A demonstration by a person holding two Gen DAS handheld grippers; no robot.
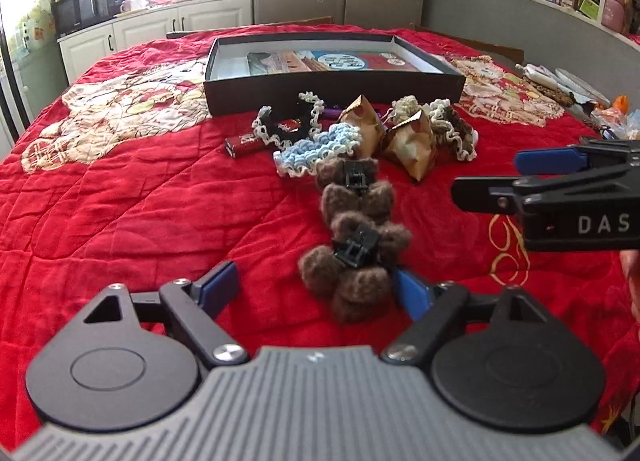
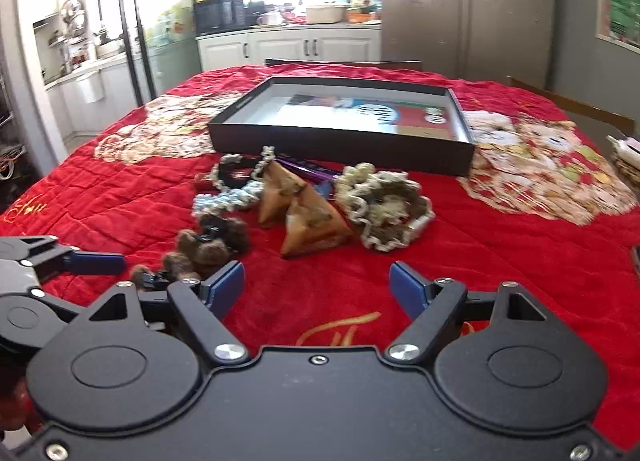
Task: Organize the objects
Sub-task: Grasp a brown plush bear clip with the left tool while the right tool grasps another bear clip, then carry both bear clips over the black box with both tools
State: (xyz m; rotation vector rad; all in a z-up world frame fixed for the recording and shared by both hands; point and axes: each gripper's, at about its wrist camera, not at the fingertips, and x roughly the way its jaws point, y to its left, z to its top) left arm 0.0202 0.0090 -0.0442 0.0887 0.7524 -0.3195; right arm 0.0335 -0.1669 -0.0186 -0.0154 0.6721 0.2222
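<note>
Left gripper (image 1: 316, 289) low in the left wrist view, blue pads spread wide, clamped on nothing. Nearest fuzzy brown hair claw clip (image 1: 356, 261) lying on the red quilt (image 1: 120, 197) between the pads, close against the right one; contact too fine to judge. Second brown fuzzy clip (image 1: 352, 185) just beyond it, toward frame centre. Farther up, a heap: light blue crocheted scrunchie (image 1: 316, 149), black-and-white lace scrunchie (image 1: 288, 121), red lighter (image 1: 246, 144), two brown pyramid-shaped packets (image 1: 410, 145), beige-brown crocheted scrunchies (image 1: 448, 121). Open black shallow box (image 1: 332, 91) behind the heap, upper centre, printed sheets inside.

Right gripper (image 2: 318, 285) low in the right wrist view, pads likewise parted, holding nothing, bare quilt between them. Pyramid packets and scrunchie heap just ahead, above frame centre; box in the upper middle.
</note>
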